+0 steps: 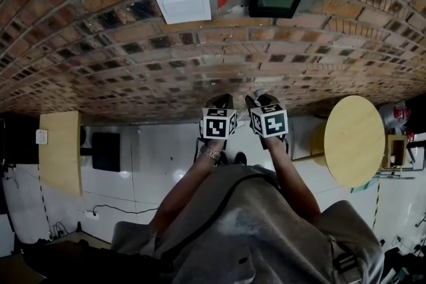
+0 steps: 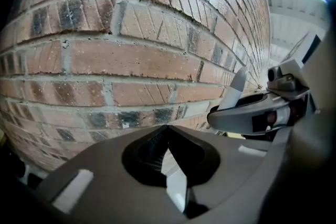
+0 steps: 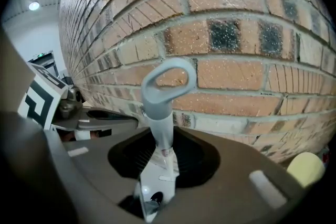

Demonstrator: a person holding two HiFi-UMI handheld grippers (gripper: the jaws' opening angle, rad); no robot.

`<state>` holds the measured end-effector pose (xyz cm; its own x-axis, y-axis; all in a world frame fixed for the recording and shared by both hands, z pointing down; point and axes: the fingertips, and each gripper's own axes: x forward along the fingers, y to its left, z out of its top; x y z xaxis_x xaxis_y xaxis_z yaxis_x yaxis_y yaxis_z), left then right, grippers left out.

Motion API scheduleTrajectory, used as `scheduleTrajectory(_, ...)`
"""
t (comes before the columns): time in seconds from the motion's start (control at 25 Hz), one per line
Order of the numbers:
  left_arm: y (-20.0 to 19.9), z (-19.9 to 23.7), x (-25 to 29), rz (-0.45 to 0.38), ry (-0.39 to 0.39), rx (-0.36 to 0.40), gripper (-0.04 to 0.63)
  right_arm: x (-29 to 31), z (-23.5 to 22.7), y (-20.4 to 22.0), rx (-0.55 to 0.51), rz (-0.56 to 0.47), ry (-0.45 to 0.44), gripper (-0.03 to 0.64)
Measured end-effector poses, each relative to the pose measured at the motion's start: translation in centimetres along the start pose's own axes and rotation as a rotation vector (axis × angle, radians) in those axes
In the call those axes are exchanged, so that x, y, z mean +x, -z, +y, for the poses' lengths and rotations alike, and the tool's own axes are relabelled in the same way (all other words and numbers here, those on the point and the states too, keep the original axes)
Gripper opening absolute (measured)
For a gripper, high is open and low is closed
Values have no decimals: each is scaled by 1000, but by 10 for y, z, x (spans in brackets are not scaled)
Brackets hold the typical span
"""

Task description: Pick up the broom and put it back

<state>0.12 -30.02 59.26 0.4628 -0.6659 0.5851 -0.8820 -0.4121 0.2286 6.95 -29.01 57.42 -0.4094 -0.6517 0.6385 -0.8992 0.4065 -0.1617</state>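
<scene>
The right gripper (image 3: 161, 147) was clamped on the grey, loop-topped broom handle (image 3: 165, 86) close to the brick wall (image 3: 247, 34); the left gripper (image 2: 167, 129), just beside it, was closed and empty.

Glossy white floor (image 1: 166, 156) with round wooden table (image 1: 353, 140) and black cable (image 1: 121, 209)

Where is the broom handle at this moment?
In the right gripper view, the broom handle rises at the centre, clamped in the right tool. Its loop end is close to the brick wall.
</scene>
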Motion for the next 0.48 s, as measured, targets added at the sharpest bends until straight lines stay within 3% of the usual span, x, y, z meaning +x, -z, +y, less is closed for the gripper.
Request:
scheduleTrajectory(0.12, -3, 0, 2, -7, -5, 18, -26, 2, 1, 4, -10, 17, -5, 101)
scheduleTrajectory(0.28, -8, -1, 1, -36, 14, -32, -23, 3, 4, 11, -21, 40, -9, 101)
scheduleTrajectory(0.48, -3, -1, 2, -17, 7, -32, -23, 5, 5, 18, -30, 65, -14, 101)
